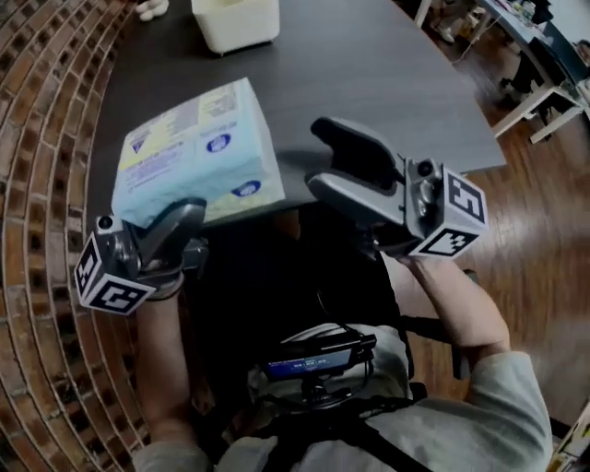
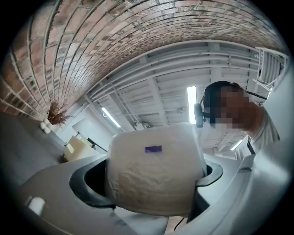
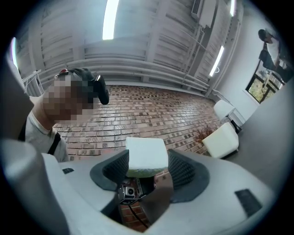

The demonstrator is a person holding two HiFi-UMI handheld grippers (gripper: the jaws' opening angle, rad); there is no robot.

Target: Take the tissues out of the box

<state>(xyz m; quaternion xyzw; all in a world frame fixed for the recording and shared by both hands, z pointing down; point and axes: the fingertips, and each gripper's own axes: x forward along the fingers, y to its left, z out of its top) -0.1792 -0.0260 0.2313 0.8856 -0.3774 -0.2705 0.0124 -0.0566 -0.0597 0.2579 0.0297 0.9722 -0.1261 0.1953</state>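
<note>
A light blue soft pack of tissues (image 1: 198,152) hangs over the front left edge of the dark table (image 1: 369,64). My left gripper (image 1: 189,217) is shut on the pack's near end. In the left gripper view the white pack (image 2: 154,172) fills the space between the jaws of that gripper (image 2: 154,183). My right gripper (image 1: 318,155) is to the right of the pack, its jaws open and pointing at the pack's right side with a small gap. In the right gripper view the pack's end (image 3: 146,155) shows between the spread jaws of that gripper (image 3: 147,167).
A white container (image 1: 235,20) stands at the back of the table, also seen as a cream box (image 2: 78,149) and a white box (image 3: 221,139). Brick floor (image 1: 46,138) lies to the left. White desks (image 1: 544,74) stand on the wooden floor at the far right.
</note>
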